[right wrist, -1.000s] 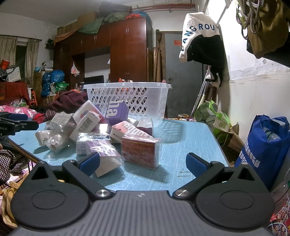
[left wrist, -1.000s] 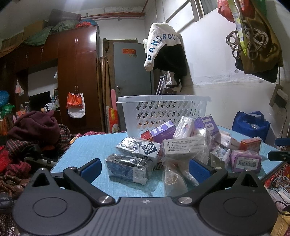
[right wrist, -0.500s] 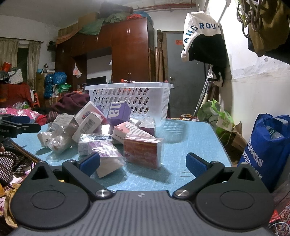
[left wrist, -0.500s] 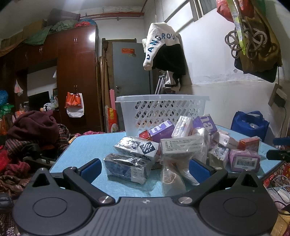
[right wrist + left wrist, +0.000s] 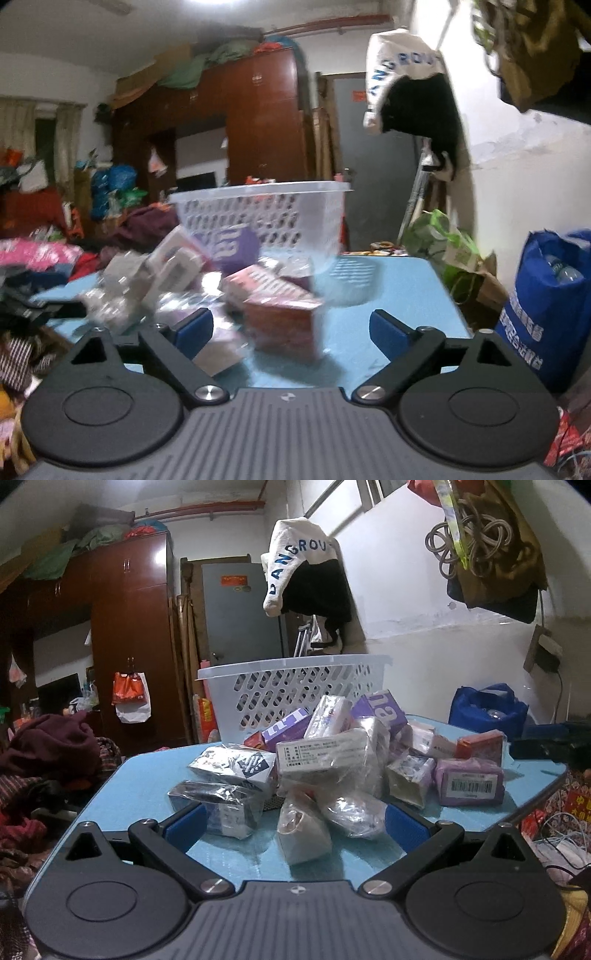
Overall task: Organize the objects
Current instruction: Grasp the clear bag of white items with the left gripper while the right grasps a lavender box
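Heaped on the blue bench (image 5: pixel 147 775) are plastic-wrapped boxes (image 5: pixel 325 757): purple, white, grey and red cartons, some bagged, piled near a white lattice basket (image 5: pixel 291 686) at the far edge. A red carton (image 5: pixel 284 325) is seen at the pile's right, between the right tool (image 5: pixel 291 328) fingers but untouched; its jaws, spread, have just been closing slightly. The left tool (image 5: pixel 291 819) is held spread, nothing pinched. Compared with a second ago, the pile is unchanged and the right view is now blurred.
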